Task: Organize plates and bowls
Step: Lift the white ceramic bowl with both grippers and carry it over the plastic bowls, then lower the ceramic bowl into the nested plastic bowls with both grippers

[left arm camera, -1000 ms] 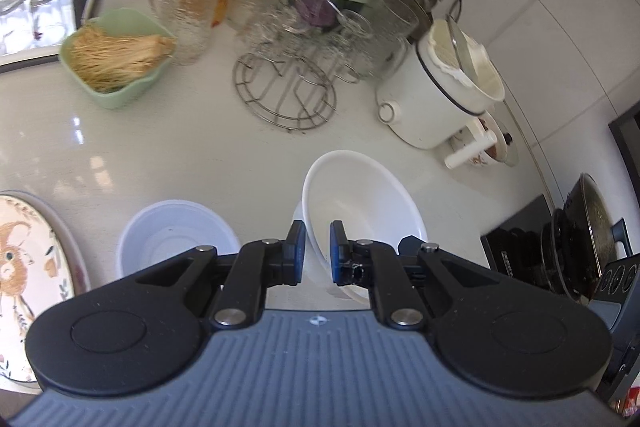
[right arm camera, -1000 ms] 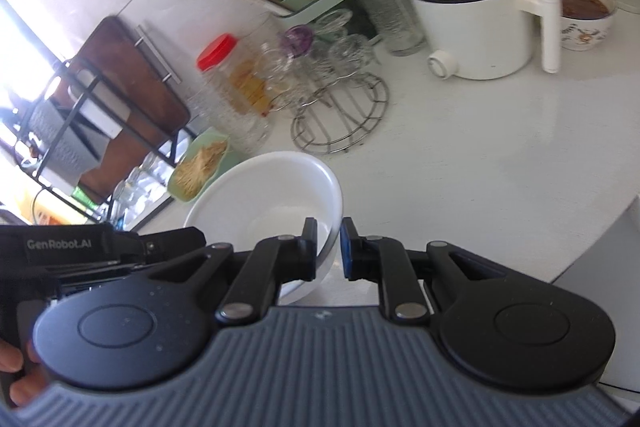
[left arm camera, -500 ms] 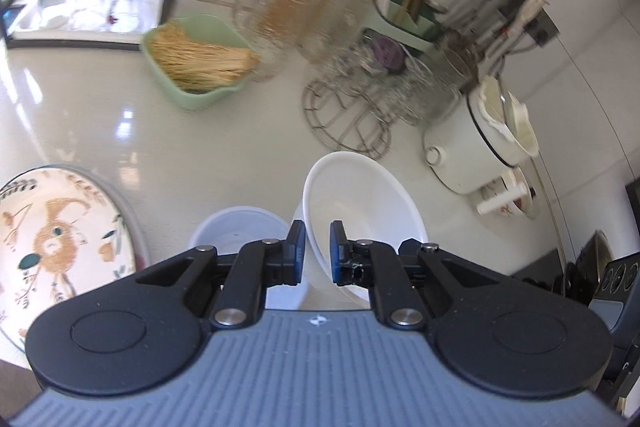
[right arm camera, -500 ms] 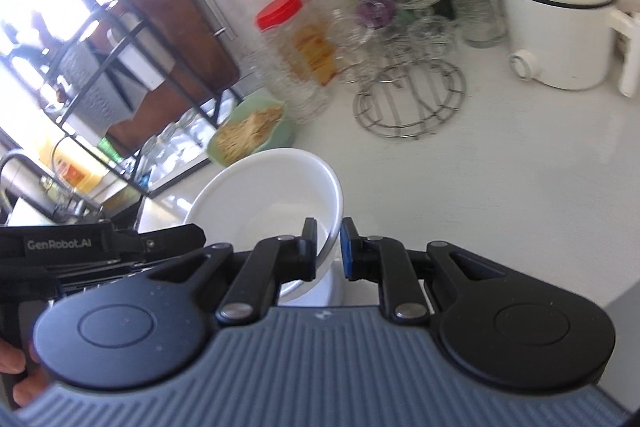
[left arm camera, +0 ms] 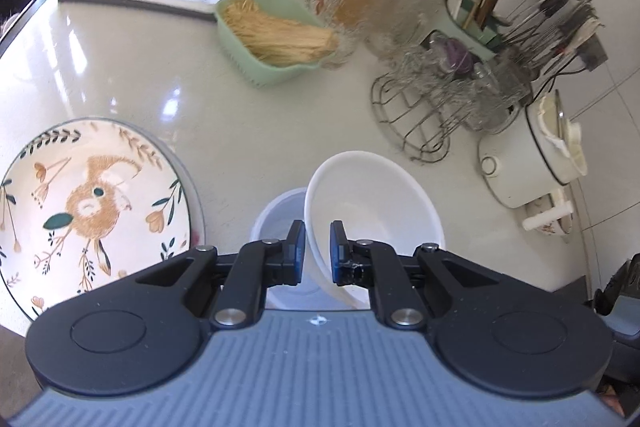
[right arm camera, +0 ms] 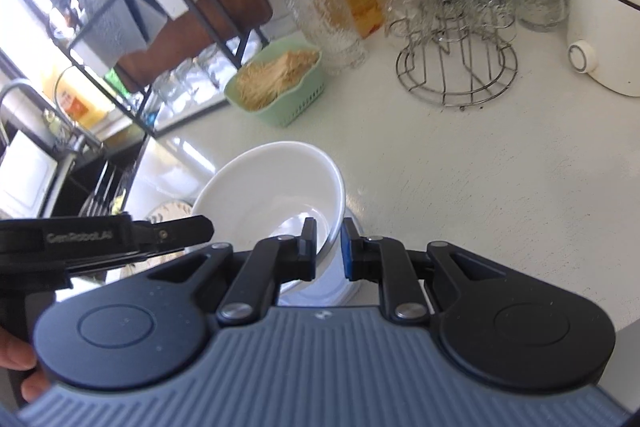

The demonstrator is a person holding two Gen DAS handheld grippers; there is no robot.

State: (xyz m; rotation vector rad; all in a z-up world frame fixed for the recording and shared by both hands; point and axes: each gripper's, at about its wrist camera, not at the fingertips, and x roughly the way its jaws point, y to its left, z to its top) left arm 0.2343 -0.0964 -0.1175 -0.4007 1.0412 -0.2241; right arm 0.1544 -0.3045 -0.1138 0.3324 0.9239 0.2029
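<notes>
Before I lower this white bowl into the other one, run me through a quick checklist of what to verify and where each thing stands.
1. Left gripper clamped on the white bowl rim: ok.
2. Right gripper clamped on the opposite rim: ok.
3. Bowl level: not ok, it tilts in both views.
4. Bowl lined up over the lower bowl: cannot tell; they overlap in view, but centring is unclear.
5. Lower bowl empty: cannot tell; the visible part looks empty, the rest is hidden.
6. Patterned plate apart from the lower bowl: ok; a gap of counter shows between them.
</notes>
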